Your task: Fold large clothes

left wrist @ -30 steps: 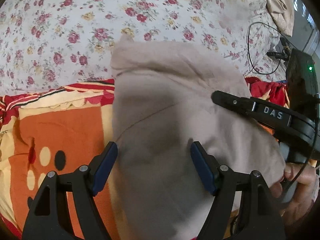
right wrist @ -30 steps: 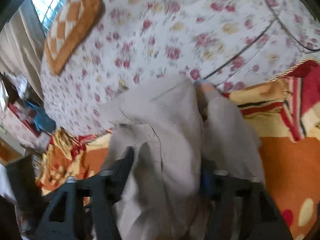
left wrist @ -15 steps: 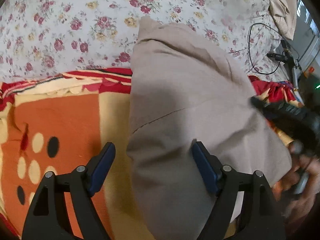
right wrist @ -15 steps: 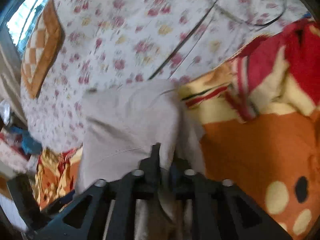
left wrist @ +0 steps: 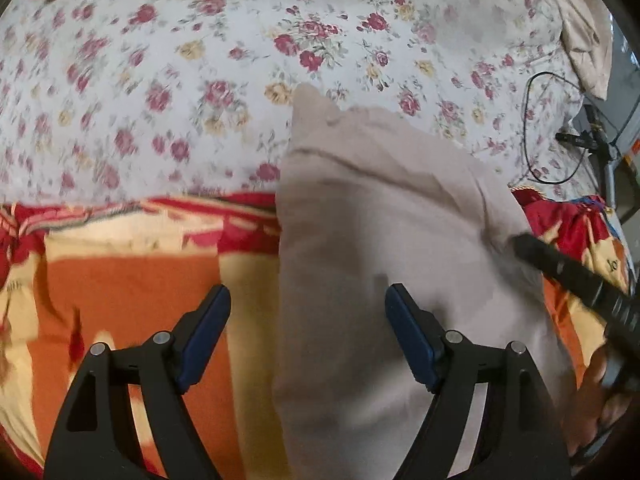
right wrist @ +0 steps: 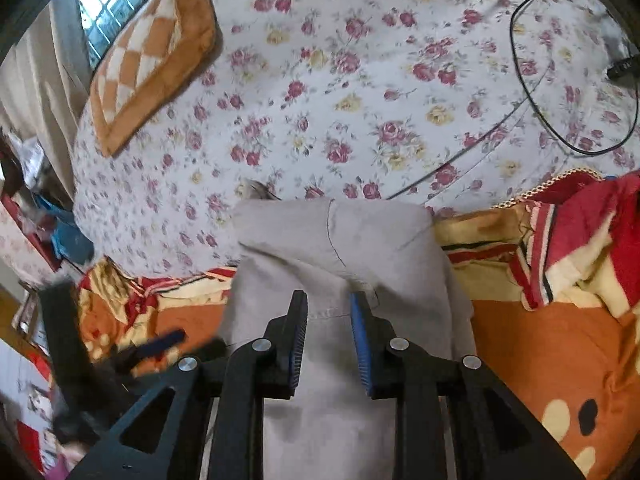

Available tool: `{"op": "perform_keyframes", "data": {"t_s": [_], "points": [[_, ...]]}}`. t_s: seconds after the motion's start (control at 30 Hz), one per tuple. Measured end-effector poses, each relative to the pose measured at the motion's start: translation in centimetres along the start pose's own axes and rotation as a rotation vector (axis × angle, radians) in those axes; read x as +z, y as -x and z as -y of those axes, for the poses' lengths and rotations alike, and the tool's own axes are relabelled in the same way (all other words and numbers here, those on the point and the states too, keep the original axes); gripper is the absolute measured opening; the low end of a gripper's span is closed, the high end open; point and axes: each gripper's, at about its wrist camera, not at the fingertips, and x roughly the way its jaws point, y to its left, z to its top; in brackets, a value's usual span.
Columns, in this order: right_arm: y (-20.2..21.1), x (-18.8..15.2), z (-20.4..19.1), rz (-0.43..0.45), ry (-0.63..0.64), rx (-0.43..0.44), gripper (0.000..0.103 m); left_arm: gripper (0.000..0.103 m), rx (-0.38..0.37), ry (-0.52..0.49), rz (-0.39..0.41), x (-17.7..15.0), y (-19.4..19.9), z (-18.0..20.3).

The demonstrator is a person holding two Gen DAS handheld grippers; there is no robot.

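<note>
A beige garment (left wrist: 380,220) lies folded into a long strip across an orange patterned blanket (left wrist: 132,280) and a floral bedsheet (left wrist: 200,60). My left gripper (left wrist: 306,292) hovers wide open over the strip's left edge, one finger above the blanket and the other above the cloth, holding nothing. In the right wrist view the garment (right wrist: 340,240) runs under my right gripper (right wrist: 329,298). Its jaws stand a narrow gap apart, and flat cloth with a seam shows through the gap. The right gripper's black finger (left wrist: 560,268) reaches over the strip's right side.
A black cable (right wrist: 520,60) loops on the sheet at the far right. An orange checked cushion (right wrist: 152,52) lies at the far left by a window. Another beige cloth (left wrist: 584,32) is bunched at the far right corner. A hand (left wrist: 600,380) holds the right gripper.
The right gripper, pinched on a raised fold of the garment half a second ago, now has its jaws apart and the cloth lies flat. The left gripper has shifted left toward the strip's edge.
</note>
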Motion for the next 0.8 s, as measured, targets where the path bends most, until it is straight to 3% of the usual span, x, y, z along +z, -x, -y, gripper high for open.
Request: {"op": "perform_keyframes", "data": {"t_s": [0.2, 0.33, 0.43, 0.5, 0.63, 0.73, 0.8], "points": [[-2.4, 0.8, 2.7, 0.021, -0.078, -0.025, 0.031, 0.08, 0.036, -0.012, -0.015, 2.2, -3.7, 0.7], [-4.3, 0.9, 5.4, 0.037, -0.163, -0.109, 0.031, 0.081, 0.024, 0.01, -0.045, 2.6, -5.9, 0.7], [-6.3, -0.5, 8.1, 0.011, -0.246, -0.229, 0.034, 0.084, 0.025, 0.015, -0.074, 2.3, -7.2, 1.0], [-7.1, -1.6, 9.5, -0.023, -0.306, -0.195, 0.042, 0.084, 0.038, 0.008, -0.065, 2.1, -7.2, 1.2], [-4.1, -1.3, 8.8, -0.008, -0.241, -0.207, 0.046, 0.084, 0.057, -0.028, -0.036, 1.0, -5.3, 1.2], [-0.8, -1.2, 7.0, -0.006, -0.14, -0.205, 0.046, 0.084, 0.001, -0.014, -0.013, -0.9, -2.5, 0.4], [2.0, -1.7, 5.8, -0.002, -0.092, -0.168, 0.056, 0.084, -0.031, -0.003, 0.003, -2.4, -0.6, -0.3]]}}
